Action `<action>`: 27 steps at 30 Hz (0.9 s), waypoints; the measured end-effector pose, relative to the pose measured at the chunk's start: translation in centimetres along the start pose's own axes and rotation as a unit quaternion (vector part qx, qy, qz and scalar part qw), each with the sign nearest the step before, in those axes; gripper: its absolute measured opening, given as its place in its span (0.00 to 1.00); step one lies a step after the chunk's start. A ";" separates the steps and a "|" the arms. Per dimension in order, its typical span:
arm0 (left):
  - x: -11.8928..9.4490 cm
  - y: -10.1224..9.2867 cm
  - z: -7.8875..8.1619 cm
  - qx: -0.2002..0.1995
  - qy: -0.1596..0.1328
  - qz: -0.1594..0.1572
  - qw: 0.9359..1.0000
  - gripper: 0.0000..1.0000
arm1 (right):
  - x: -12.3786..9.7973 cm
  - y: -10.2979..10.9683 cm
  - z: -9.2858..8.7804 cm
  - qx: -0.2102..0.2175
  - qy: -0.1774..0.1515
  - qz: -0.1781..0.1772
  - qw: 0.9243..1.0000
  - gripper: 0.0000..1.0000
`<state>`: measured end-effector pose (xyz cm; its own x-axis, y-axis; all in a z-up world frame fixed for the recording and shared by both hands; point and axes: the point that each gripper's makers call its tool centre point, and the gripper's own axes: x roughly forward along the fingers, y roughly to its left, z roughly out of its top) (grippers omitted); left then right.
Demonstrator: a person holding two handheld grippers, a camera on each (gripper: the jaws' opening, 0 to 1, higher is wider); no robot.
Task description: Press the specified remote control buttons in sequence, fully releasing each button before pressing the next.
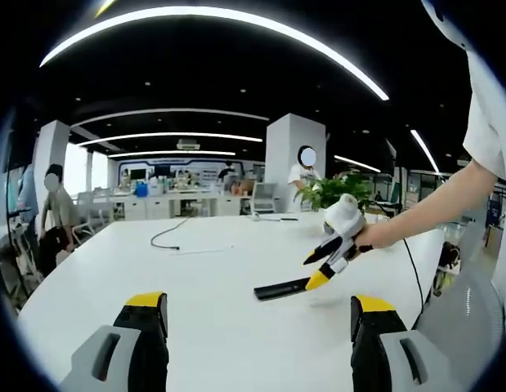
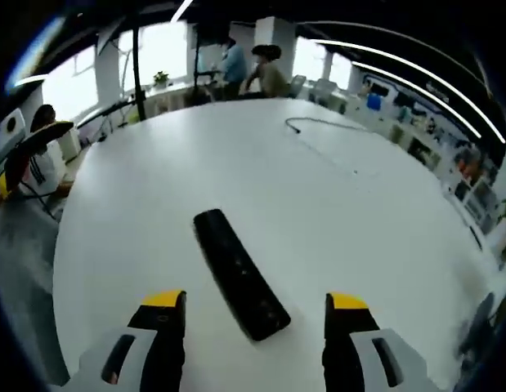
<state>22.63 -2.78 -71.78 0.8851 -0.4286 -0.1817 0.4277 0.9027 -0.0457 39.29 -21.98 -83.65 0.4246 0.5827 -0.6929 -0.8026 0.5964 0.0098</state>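
**Remote control lies flat on the white table, right gripper poised over it**

The black remote control [image 2: 239,273] lies flat on the white table [image 2: 318,196], its near end between the right gripper [image 2: 254,318]'s two yellow-tipped jaws, which stand spread wide with nothing clamped. In the left gripper view the same remote control [image 1: 284,287] sits right at the right gripper [image 1: 324,266]'s yellow tips; whether they touch it I cannot tell. A person's hand [image 1: 375,234] holds that gripper.

The left gripper [image 1: 259,318] is held back from the remote control, jaws parted and gripping nothing.

Bare tabletop surrounds the remote control on all sides. A thin black cable [image 1: 167,233] lies beyond the remote control, well apart from it. A potted plant [image 1: 334,189] stands past the table's far edge.
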 end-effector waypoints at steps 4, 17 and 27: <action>0.0 0.0 0.1 0.000 -0.001 0.001 1.000 0.96 | -1.5 0.0 0.3 0.049 -0.044 -0.029 0.997 0.79; -0.1 -0.1 0.3 -0.002 -0.007 -0.002 1.000 0.96 | -6.3 1.0 0.1 0.105 -0.119 -0.085 0.984 0.99; 0.0 -0.3 0.2 0.002 -0.002 -0.006 1.000 0.96 | -10.4 4.0 0.2 0.098 -0.163 -0.118 0.975 0.99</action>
<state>22.50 -3.03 -71.60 0.8802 -0.4404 -0.1771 0.4400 0.8969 -0.0437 31.74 -25.47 -76.28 0.7237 0.5427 -0.4263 -0.5854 0.8099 0.0372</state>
